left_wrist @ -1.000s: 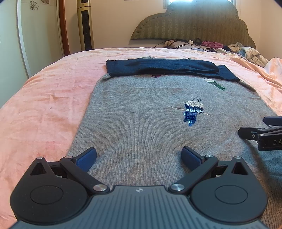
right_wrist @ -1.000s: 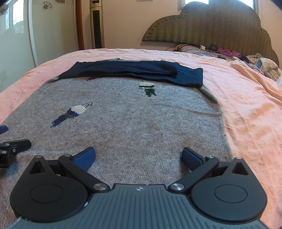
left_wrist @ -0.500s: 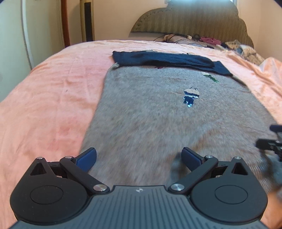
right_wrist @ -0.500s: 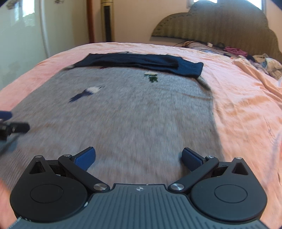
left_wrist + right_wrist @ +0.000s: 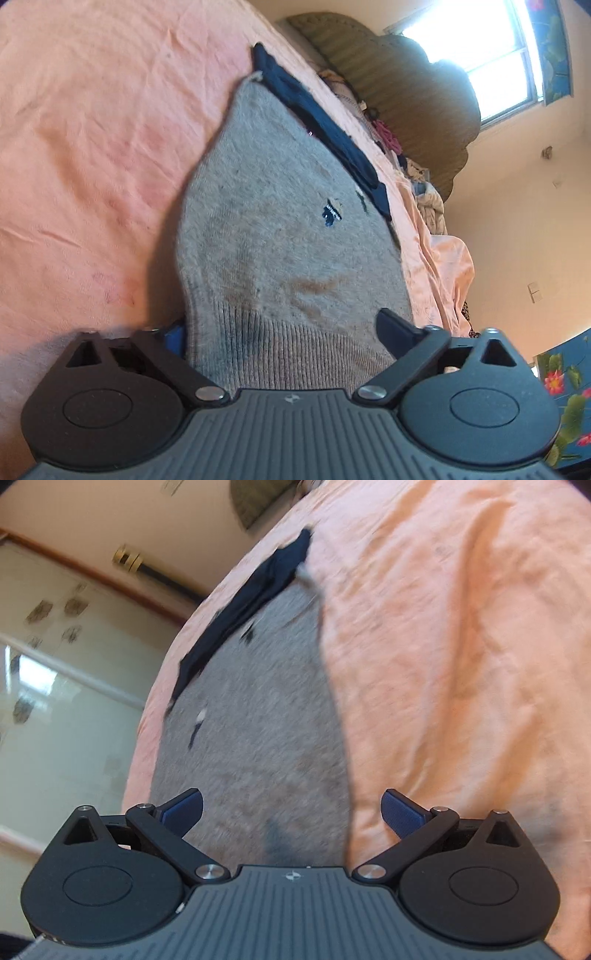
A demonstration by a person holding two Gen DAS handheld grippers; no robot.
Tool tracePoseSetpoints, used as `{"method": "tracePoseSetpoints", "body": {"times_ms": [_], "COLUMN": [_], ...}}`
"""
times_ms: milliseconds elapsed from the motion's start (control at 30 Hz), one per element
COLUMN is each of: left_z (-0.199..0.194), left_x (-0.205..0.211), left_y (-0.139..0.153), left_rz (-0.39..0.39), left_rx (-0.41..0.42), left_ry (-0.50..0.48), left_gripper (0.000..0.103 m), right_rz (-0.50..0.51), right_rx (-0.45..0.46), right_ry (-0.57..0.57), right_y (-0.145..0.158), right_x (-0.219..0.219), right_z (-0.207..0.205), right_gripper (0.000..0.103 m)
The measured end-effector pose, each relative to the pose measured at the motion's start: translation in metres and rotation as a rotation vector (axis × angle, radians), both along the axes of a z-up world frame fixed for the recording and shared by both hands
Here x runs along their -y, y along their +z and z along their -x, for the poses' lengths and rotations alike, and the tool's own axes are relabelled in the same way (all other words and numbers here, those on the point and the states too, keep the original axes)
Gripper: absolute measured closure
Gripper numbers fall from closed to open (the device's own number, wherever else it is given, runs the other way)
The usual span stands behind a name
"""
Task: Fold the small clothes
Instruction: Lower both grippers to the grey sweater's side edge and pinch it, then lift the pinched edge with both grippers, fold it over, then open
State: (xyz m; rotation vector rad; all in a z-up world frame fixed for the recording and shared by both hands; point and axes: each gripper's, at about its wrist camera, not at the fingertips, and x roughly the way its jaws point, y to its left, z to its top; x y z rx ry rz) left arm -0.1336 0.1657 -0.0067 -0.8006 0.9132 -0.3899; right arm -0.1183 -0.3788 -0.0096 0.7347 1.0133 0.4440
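A grey knitted sweater with small embroidered figures lies flat on the pink bedsheet. Its navy sleeves are folded across the far end. My left gripper is rolled sideways at the near left corner, and its jaws are closing with the ribbed hem between them. One finger is partly hidden under the hem edge, and the pads do not press. My right gripper straddles the right edge of the sweater. Its jaws are closing too, with nothing pinched. The navy sleeves show far off.
A padded headboard stands at the far end with a pile of loose clothes in front of it. A bright window is above. Pink sheet spreads to the right of the sweater, and a pale wardrobe door stands beyond the bed's left side.
Both grippers have slid apart to the sweater's near corners and rolled sideways. The left jaws now have the ribbed hem between them. Neither gripper shows in the other's view any more.
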Motion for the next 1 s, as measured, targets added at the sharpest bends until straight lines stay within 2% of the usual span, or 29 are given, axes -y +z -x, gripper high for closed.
{"method": "tracePoseSetpoints", "body": {"times_ms": [67,133,200,267,367,433,467,500,533,633,767,867,1000], "left_z": [-0.002,-0.003,-0.004,-0.003,-0.003,-0.003,-0.005,-0.006,-0.007,-0.010,-0.032,-0.076,-0.165], "left_x": [-0.003,-0.011,-0.017,-0.016,-0.015,-0.017,-0.016,-0.014,-0.012,-0.004,-0.007,-0.013,-0.007], "left_y": [-0.004,-0.009,-0.013,-0.013,-0.013,-0.014,-0.014,-0.015,-0.015,0.000,0.041,0.066,0.089], "left_rz": [-0.001,0.044,0.081,0.080,0.051,0.045,0.034,0.009,-0.031,-0.078,-0.062,-0.051,-0.060], "left_rx": [-0.029,-0.053,-0.071,-0.075,-0.086,-0.095,-0.107,-0.123,-0.135,-0.098,0.046,0.139,0.237], "left_ry": [0.001,0.011,0.016,0.011,0.005,0.003,-0.004,-0.013,-0.027,-0.065,-0.078,-0.055,-0.011], "left_gripper": [0.041,0.046,0.046,0.047,0.058,0.074,0.090,0.095,0.098,0.098,0.098,0.098,0.098], "right_rz": [0.028,0.037,0.013,0.011,-0.021,-0.030,-0.029,-0.024,-0.006,-0.029,-0.122,-0.178,-0.245], "right_rx": [-0.010,-0.013,-0.043,-0.061,-0.064,-0.064,-0.068,-0.081,-0.088,-0.061,0.066,0.155,0.247], "right_ry": [0.058,0.077,0.090,0.111,0.096,0.093,0.093,0.098,0.099,0.094,0.080,0.043,-0.063], "right_y": [0.000,0.004,0.000,-0.004,-0.006,-0.007,-0.008,-0.009,-0.011,-0.006,0.025,0.048,0.065], "right_x": [-0.011,-0.014,-0.014,-0.015,-0.014,-0.012,-0.012,-0.013,-0.014,-0.014,-0.011,-0.001,0.018], "right_z": [0.000,0.002,0.003,0.008,0.010,0.010,0.010,0.010,0.009,0.009,-0.013,-0.054,-0.136], "right_gripper": [0.018,0.022,0.049,0.061,0.061,0.061,0.068,0.085,0.088,0.089,0.090,0.090,0.090]}}
